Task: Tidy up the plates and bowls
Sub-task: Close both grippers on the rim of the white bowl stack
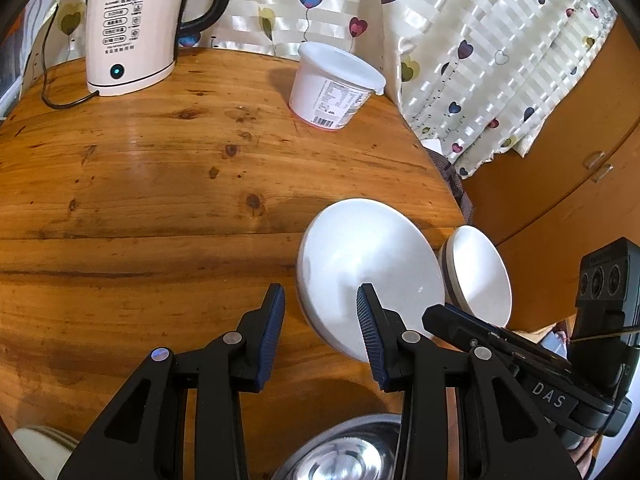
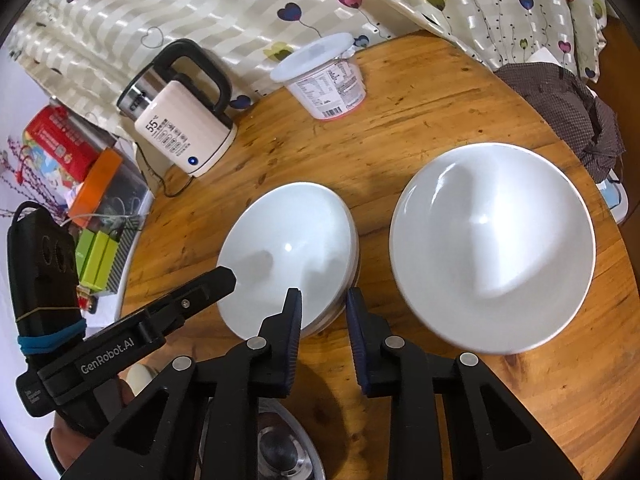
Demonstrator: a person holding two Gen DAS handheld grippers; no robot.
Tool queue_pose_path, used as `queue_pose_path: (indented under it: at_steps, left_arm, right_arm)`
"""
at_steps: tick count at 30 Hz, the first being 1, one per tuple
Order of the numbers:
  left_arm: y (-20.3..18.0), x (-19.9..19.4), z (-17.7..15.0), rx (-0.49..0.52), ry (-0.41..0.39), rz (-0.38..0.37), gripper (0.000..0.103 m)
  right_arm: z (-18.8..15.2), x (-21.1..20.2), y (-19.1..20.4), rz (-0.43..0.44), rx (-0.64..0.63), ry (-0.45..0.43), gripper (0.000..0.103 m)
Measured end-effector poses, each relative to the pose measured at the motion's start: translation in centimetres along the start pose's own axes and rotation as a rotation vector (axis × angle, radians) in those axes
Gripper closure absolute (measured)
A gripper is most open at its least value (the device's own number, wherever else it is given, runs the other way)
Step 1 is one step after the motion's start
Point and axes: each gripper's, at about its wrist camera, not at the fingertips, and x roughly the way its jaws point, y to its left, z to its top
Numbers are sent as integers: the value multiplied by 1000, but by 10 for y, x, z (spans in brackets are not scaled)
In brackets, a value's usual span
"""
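A stack of white bowls (image 2: 288, 240) sits on the round wooden table (image 2: 420, 120), with a single larger white bowl (image 2: 492, 240) to its right. My right gripper (image 2: 323, 294) has its pads on the stack's near right rim, one inside and one outside. My left gripper (image 1: 320, 290) straddles the near left rim of the same stack (image 1: 368, 256); its jaws stand wide and the pads are off the rim. One of the left gripper's fingers (image 2: 200, 290) shows at the stack's left edge. The other white bowl (image 1: 480, 276) lies beyond the right gripper's fingers (image 1: 444, 320).
A steel bowl (image 1: 344, 452) sits under both grippers at the near edge. At the back stand a cream electric kettle (image 1: 128, 32) with its cord and a lidded white tub (image 1: 336, 84). A dark checked cloth (image 2: 568, 112) hangs off the right edge. Boxes (image 2: 60, 148) are stacked left of the table.
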Motion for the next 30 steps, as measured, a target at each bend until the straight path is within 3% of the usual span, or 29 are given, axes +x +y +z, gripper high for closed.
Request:
queue_pose_path:
  at_steps: [30]
  left_arm:
    - [-4, 0, -4, 22, -5, -3, 66]
  right_arm:
    - [6, -3, 9, -38, -45, -11, 83]
